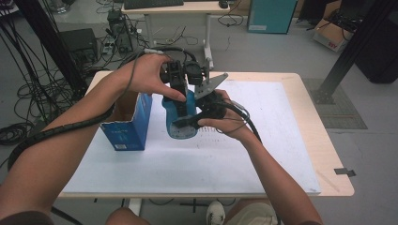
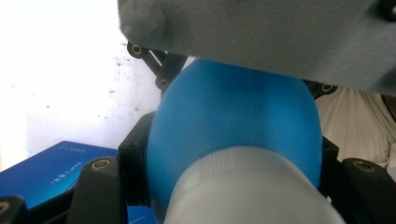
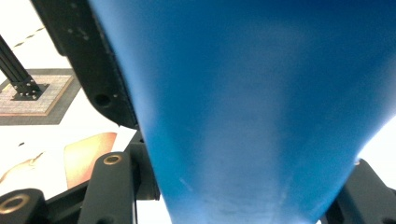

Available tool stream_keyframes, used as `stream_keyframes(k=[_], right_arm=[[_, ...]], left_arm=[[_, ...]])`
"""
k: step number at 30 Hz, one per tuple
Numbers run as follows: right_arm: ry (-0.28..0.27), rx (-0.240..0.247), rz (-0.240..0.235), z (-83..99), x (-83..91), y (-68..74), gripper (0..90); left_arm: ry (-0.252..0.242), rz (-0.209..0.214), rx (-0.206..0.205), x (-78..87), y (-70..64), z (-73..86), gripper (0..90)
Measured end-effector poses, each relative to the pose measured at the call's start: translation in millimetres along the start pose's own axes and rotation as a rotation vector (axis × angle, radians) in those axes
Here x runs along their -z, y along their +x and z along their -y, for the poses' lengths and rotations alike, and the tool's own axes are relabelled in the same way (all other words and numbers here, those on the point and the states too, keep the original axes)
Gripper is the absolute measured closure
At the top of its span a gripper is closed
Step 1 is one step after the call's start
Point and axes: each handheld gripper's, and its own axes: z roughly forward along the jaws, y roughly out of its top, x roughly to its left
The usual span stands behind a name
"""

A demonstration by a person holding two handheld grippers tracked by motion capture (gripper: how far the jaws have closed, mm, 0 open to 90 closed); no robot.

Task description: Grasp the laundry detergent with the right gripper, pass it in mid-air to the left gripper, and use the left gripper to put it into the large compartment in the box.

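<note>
Bottle: a blue plastic bottle (image 1: 180, 117) with a white ribbed cap (image 2: 243, 191), held between both claws above the white sheet, just right of the blue box. In the high view it stands roughly upright, its base low near the sheet; whether the base touches the sheet I cannot tell.
Bottle close up: in the left gripper view the rounded blue shoulder and white cap sit between the two black jaws; in the right gripper view the blue body (image 3: 261, 107) narrows downward between that claw's jaws.
Left claw: the left claw (image 1: 176, 77) comes down from above onto the bottle's upper part, jaws closed against its sides, gripping it.
Right claw: the right claw (image 1: 192, 121) reaches in from the right onto the bottle's lower body, jaws pressed to both sides, gripping it too; its grey three-cornered plate (image 1: 211, 84) points up and away.
Hands: the left hand (image 1: 148, 72) wraps its gripper from above; the right hand (image 1: 225, 119) holds its gripper from the side.
Box: an open blue cardboard box (image 1: 131, 124) stands on the sheet, just left of the bottle.
Sheet: a white sheet (image 1: 263, 140) covers most of the bench top.
Bench: a light wooden bench (image 1: 324, 154), its edge bare at the right.
</note>
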Motion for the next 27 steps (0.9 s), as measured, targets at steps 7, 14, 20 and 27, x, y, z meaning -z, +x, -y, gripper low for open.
stream_keyframes(k=[7, 14, 20, 27], right_arm=[[0.000, 0.001, -0.001, 0.3, -0.3, -0.7, 43.1], [-0.005, 0.001, -0.003, 1.1, -1.7, -1.5, 42.8], [0.004, -0.035, -0.030, 1.4, -3.6, 0.5, 42.4], [0.009, -0.030, -0.028, 2.8, -5.1, -0.9, 42.1]], left_arm=[[-0.004, -0.010, 0.001, -1.0, -0.4, -0.2, 37.4], [-0.007, -0.001, -0.005, -1.5, 0.7, 0.7, 37.6], [0.010, 0.017, -0.012, -3.5, 1.6, 0.4, 37.7], [0.015, 0.012, -0.010, -5.4, 2.1, -0.2, 37.7]])
